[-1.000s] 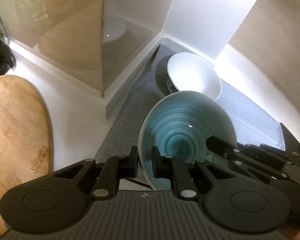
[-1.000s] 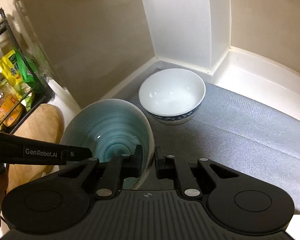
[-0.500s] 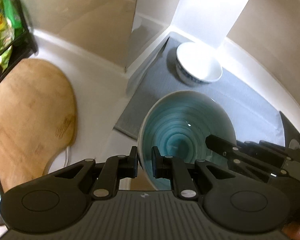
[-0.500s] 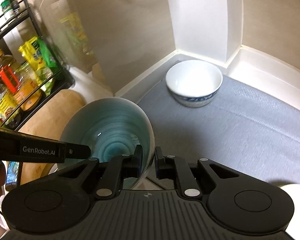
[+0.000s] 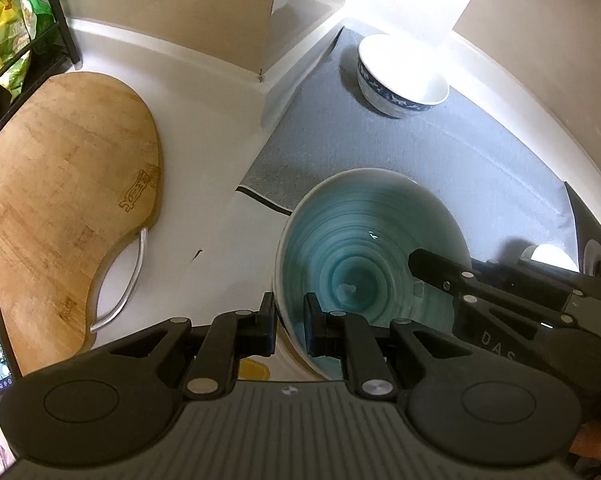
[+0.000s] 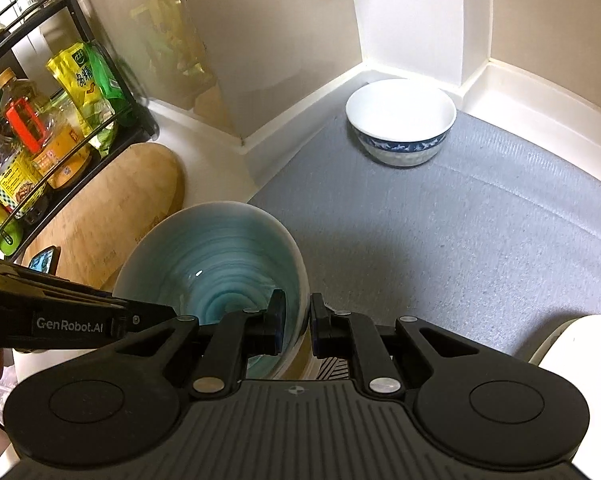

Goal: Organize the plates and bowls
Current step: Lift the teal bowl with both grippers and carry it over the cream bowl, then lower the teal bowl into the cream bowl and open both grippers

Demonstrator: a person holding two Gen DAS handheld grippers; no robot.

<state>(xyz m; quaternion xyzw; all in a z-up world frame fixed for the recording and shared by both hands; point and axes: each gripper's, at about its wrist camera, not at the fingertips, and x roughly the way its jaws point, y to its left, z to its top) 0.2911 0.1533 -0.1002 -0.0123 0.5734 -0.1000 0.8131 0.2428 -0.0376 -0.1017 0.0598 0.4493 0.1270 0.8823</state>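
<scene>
A teal swirled bowl (image 5: 364, 264) is held in the air by both grippers. My left gripper (image 5: 290, 326) is shut on its near left rim; my right gripper (image 6: 296, 326) is shut on its right rim. The bowl also shows in the right wrist view (image 6: 216, 256), above the counter's edge and the near corner of the grey mat (image 6: 440, 240). A white bowl with a blue patterned band (image 6: 400, 120) stands on the mat in the far corner; it also shows in the left wrist view (image 5: 400, 76).
A wooden cutting board (image 5: 56, 192) with a metal handle lies on the white counter at left. A black wire rack (image 6: 40, 120) with bottles and packets stands behind it. Something white (image 6: 572, 344) sits at the near right. Walls close the corner.
Both grippers have drawn back and up from the corner with the teal bowl. The white bowl now sits farther away, and more of the cutting board and rack shows.
</scene>
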